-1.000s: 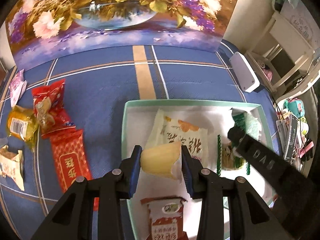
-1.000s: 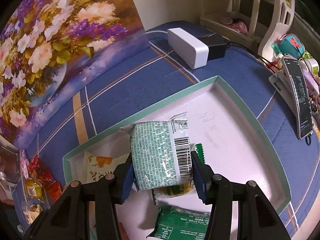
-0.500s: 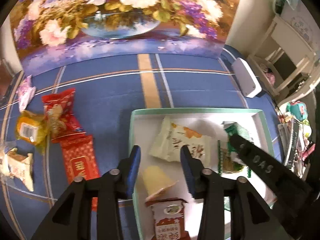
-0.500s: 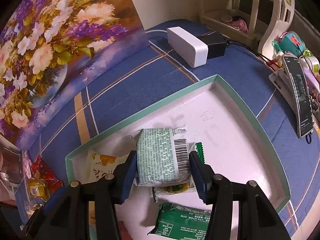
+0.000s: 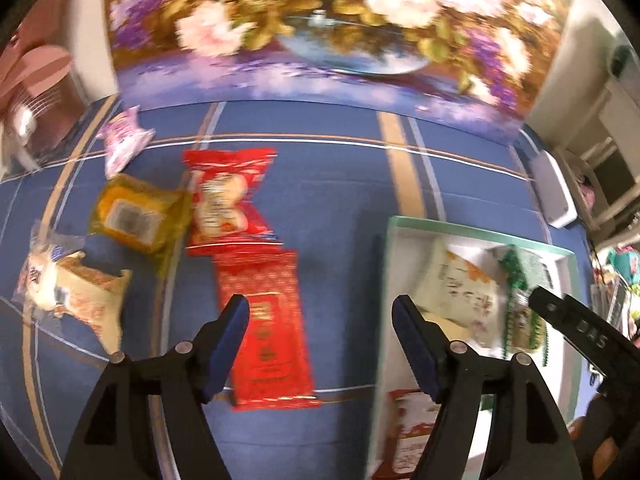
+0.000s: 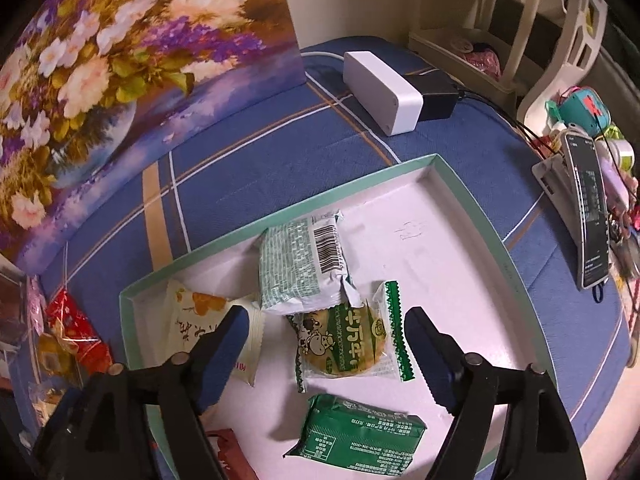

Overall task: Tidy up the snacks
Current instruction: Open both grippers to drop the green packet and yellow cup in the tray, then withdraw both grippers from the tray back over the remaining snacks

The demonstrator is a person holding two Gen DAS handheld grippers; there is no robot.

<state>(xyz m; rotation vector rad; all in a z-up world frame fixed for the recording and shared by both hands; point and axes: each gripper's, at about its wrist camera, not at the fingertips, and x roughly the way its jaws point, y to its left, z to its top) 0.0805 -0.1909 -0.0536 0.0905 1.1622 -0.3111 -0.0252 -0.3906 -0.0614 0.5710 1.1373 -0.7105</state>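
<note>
My left claw (image 5: 320,320) is opening, empty, over the red packet (image 5: 266,326), whose long axis runs up the frame between the pads. My right claw (image 6: 326,334) is opening too, empty, above the tray (image 6: 480,216).

Left tool (image 5: 320,312): a second ago its jaws clamped a pale yellow snack above the tray (image 5: 390,264); they are now opening with nothing between them, and the view has shifted so the tray sits at right of the frame and the long red packet (image 5: 266,328) lies below the gap. Right tool (image 6: 324,324): earlier closed on the pale green barcoded packet (image 6: 302,264); its jaws are now opening, and that packet lies in the tray, overlapping the round green biscuit pack (image 6: 348,344).
</note>
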